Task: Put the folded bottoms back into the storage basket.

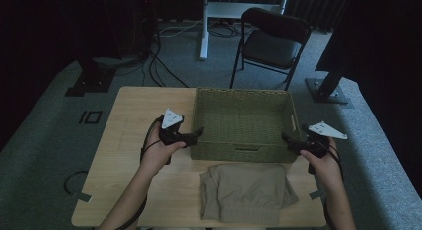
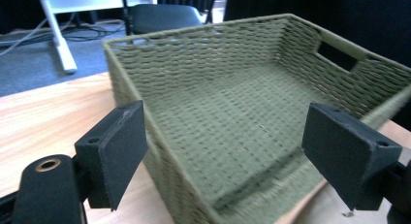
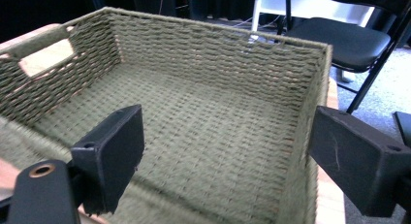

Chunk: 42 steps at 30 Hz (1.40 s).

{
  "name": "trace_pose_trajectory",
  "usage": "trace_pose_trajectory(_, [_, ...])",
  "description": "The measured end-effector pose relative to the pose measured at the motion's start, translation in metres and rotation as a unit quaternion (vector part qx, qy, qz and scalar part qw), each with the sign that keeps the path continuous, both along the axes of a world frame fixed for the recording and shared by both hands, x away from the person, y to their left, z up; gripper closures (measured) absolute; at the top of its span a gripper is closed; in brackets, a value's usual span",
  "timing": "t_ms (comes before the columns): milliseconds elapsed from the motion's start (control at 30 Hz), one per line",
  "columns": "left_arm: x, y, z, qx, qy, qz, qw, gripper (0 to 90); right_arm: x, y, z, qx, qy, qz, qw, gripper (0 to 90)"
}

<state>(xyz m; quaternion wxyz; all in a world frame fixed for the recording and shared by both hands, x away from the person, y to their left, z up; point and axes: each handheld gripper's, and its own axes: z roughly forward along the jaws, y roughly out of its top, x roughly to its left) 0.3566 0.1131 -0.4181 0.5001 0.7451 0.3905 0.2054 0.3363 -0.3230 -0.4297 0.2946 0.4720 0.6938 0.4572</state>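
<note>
On the bench, the empty basket (image 1: 242, 124) sits between the open left claw (image 1: 199, 132) and open right claw (image 1: 284, 138), while the folded trousers (image 1: 245, 192) lie near its front, not yet packed.

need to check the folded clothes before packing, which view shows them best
The high view: the folded beige garment lies whole on the table, just in front of the woven basket, between the two hands. The left and right gripper views look into the basket's inside, so neither helps to judge the garment.
</note>
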Motion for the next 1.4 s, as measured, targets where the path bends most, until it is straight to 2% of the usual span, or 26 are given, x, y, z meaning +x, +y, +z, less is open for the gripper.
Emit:
trace_pose_trajectory(100, [-0.007, -0.003, -0.001, 0.002, 0.0, -0.009, 1.0, 17.4, -0.007, 0.002, -0.002, -0.004, -0.005, 0.005, 1.0, 12.3])
trace_pose_trajectory(167, [-0.011, -0.005, -0.002, 0.003, -0.003, -0.016, 0.9999, 17.4, -0.011, 0.004, -0.003, 0.005, 0.002, 0.011, 0.9999, 12.5])
trace_pose_trajectory(367, [-0.022, -0.012, -0.004, 0.0, -0.006, -0.033, 0.9994, 17.4, -0.024, 0.007, -0.008, 0.01, 0.007, 0.021, 0.9997, 14.8])
trace_pose_trajectory(533, [-0.031, -0.015, -0.008, -0.002, -0.004, -0.046, 0.9989, 17.4, -0.034, 0.008, -0.015, 0.001, 0.001, 0.025, 0.9997, 16.3])
trace_pose_trajectory(767, [-0.043, -0.019, -0.016, -0.004, 0.002, -0.06, 0.9982, 17.4, -0.047, 0.01, -0.028, -0.005, 0.005, 0.04, 0.9992, 16.3])
trace_pose_trajectory(1100, [-0.059, -0.028, -0.035, -0.001, 0.016, -0.078, 0.9968, 17.4, -0.063, 0.01, -0.052, -0.008, 0.022, 0.044, 0.9987, 16.2])
trace_pose_trajectory(1267, [-0.063, -0.032, -0.047, 0.004, 0.029, -0.084, 0.996, 17.4, -0.068, 0.011, -0.064, -0.008, 0.036, 0.045, 0.9983, 16.3])
trace_pose_trajectory(1400, [-0.067, -0.037, -0.061, 0.004, 0.047, -0.09, 0.9949, 17.4, -0.07, 0.012, -0.078, -0.011, 0.051, 0.044, 0.9977, 16.2])
